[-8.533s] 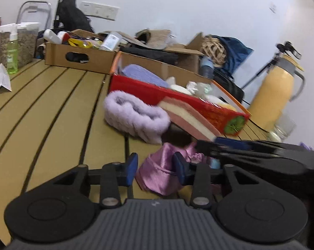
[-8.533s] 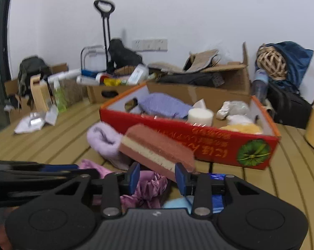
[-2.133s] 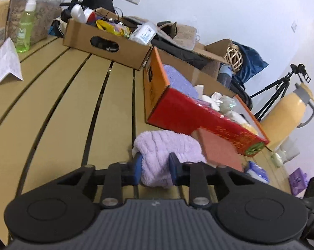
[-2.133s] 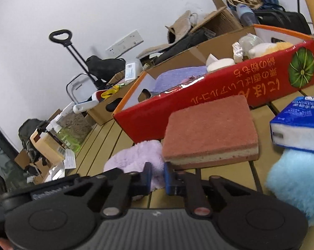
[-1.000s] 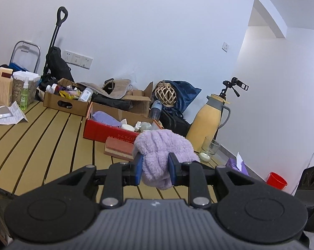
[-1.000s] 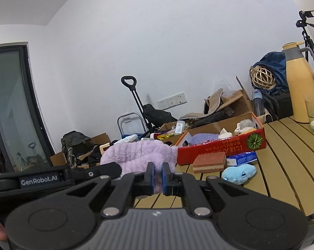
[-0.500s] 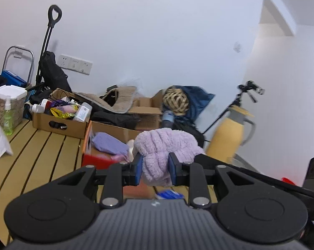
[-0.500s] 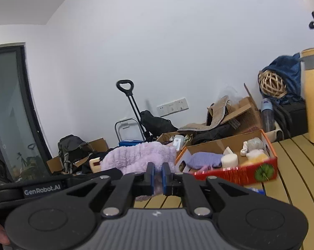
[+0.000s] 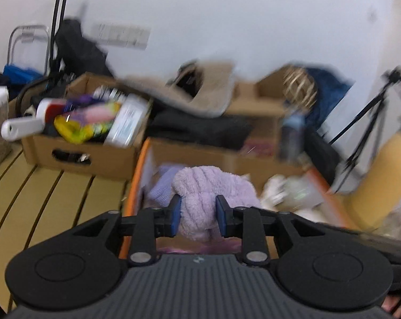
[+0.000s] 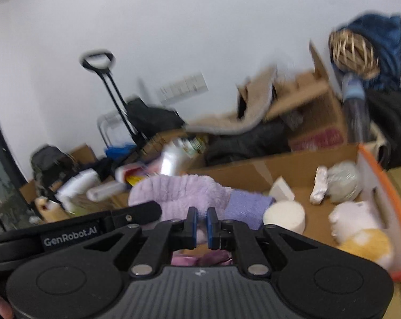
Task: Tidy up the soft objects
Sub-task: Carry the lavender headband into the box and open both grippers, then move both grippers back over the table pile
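Observation:
A fluffy lilac plush piece [image 9: 205, 196] is held by both grippers above the open red-and-orange cardboard box [image 9: 136, 186]. My left gripper [image 9: 197, 214] is shut on its thick end. My right gripper [image 10: 201, 224] is shut on its thin edge; the plush [image 10: 179, 194] spreads to the left past the other gripper's black body. In the box [image 10: 370, 175] lie a folded purple towel [image 10: 247, 204], a white round block [image 10: 284, 216], a grey-white bundle [image 10: 341, 183], a white-and-yellow plush [image 10: 360, 231] and a pink cloth [image 10: 200, 259] right under the grippers.
A brown cardboard box [image 9: 80, 151] full of bottles and packets stands to the left on the slatted wooden table [image 9: 41, 194]. More cartons, dark bags and a wicker ball [image 10: 353, 50] crowd the back. A yellow flask [image 9: 381, 180] stands at the right.
Both grippers have carried the lilac plush forward and down, from high above the table to just over the box. The views are motion-blurred. The grips have not changed.

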Demonstrator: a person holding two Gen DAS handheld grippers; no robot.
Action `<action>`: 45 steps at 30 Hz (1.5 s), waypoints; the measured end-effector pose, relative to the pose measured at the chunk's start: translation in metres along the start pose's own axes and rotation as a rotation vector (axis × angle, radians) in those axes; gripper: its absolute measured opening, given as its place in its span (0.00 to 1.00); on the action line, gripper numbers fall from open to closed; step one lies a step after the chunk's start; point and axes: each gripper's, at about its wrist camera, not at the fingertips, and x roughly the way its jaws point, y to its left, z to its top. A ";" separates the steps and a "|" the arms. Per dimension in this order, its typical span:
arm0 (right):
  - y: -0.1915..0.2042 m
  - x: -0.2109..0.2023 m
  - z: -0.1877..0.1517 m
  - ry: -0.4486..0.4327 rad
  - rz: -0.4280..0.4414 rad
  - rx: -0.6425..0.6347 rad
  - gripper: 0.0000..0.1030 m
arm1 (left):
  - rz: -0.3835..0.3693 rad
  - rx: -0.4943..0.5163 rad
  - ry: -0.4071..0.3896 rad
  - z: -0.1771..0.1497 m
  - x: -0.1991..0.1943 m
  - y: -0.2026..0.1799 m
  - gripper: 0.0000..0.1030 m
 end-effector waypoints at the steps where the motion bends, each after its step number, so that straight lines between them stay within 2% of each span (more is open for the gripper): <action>1: -0.005 0.015 0.000 0.031 -0.001 0.010 0.08 | 0.021 0.010 0.019 -0.002 0.010 0.003 0.34; 3: -0.010 0.032 -0.006 0.068 -0.008 0.027 0.12 | 0.053 0.028 0.031 -0.009 0.020 0.009 0.41; 5: -0.012 0.043 -0.014 0.084 -0.022 0.006 0.12 | 0.053 0.051 0.004 -0.015 0.020 0.012 0.43; 6: -0.013 0.047 -0.017 0.088 -0.039 0.005 0.12 | 0.062 0.056 -0.002 -0.016 0.019 0.011 0.48; 8: -0.015 0.057 -0.022 0.127 -0.043 0.009 0.16 | 0.073 0.046 -0.004 -0.016 0.016 0.010 0.50; 11: -0.018 0.047 -0.024 0.136 -0.018 0.049 0.19 | 0.068 0.045 -0.014 -0.019 0.001 0.006 0.56; 13: -0.017 0.029 -0.021 0.104 -0.023 0.036 0.29 | 0.074 0.070 -0.029 -0.019 -0.014 0.001 0.63; 17: -0.009 -0.028 -0.009 0.031 -0.039 -0.012 0.36 | 0.077 0.127 -0.049 -0.019 -0.058 -0.009 0.67; 18: -0.006 -0.044 -0.007 0.013 -0.042 -0.025 0.39 | 0.083 0.151 -0.058 -0.023 -0.074 -0.013 0.71; 22: 0.011 -0.114 -0.009 -0.055 -0.086 -0.146 0.57 | 0.120 0.232 -0.114 -0.045 -0.139 -0.025 0.80; 25: 0.023 -0.166 -0.022 -0.088 -0.124 -0.240 0.61 | 0.139 0.246 -0.173 -0.068 -0.190 -0.030 0.86; 27: 0.031 -0.202 -0.037 -0.128 -0.155 -0.291 0.65 | 0.147 0.250 -0.221 -0.090 -0.225 -0.033 0.92; 28: 0.035 -0.219 -0.047 -0.154 -0.161 -0.317 0.71 | 0.145 0.250 -0.239 -0.101 -0.240 -0.034 0.95; 30: 0.040 -0.252 -0.070 -0.206 -0.162 -0.357 0.81 | 0.133 0.261 -0.246 -0.123 -0.264 -0.035 0.95; 35: 0.048 -0.317 -0.134 -0.196 -0.124 -0.369 0.81 | 0.079 0.262 -0.242 -0.190 -0.323 -0.042 0.98; 39: 0.055 -0.354 -0.185 -0.185 -0.110 -0.374 0.86 | 0.106 0.247 -0.239 -0.238 -0.359 -0.043 1.00; 42: 0.057 -0.370 -0.222 -0.175 -0.124 -0.359 0.87 | 0.081 0.214 -0.220 -0.260 -0.379 -0.039 1.00; 45: 0.058 -0.381 -0.250 -0.143 -0.138 -0.327 0.87 | 0.088 0.238 -0.214 -0.269 -0.390 -0.039 1.00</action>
